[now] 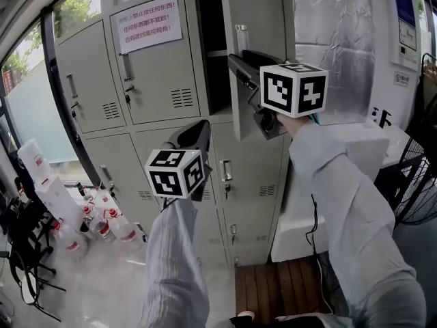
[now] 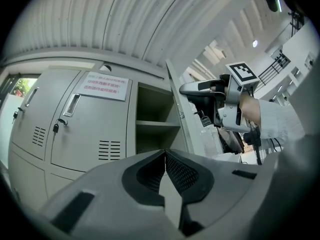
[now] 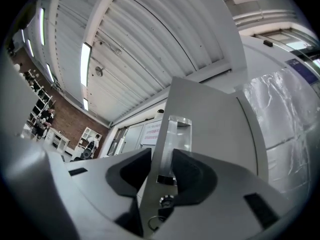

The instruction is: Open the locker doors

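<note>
A bank of grey lockers (image 1: pixel 157 80) faces me. The top right door (image 1: pixel 256 19) stands swung open, and its compartment (image 2: pixel 152 119) shows a bare shelf. My right gripper (image 1: pixel 235 63) straddles that door's free edge at the clear handle (image 3: pixel 177 134), one pad on each face, shut on it above the lock (image 3: pixel 165 200). My left gripper (image 1: pixel 198 125) hovers lower, in front of the middle lockers, shut with nothing between its jaws. It touches no door. The neighbouring door (image 2: pixel 95 129) with a paper notice (image 2: pixel 105 86) is closed. The left gripper view also shows my right gripper (image 2: pixel 187 89).
Several plastic bottles (image 1: pixel 102 227) stand on the floor at the lower left by a window. A white counter (image 1: pixel 355 156) and a wire basket (image 1: pixel 416 183) sit to the right of the lockers. A foil-covered panel (image 1: pixel 334 26) is behind the open door. Wooden slats (image 1: pixel 273 285) lie underfoot.
</note>
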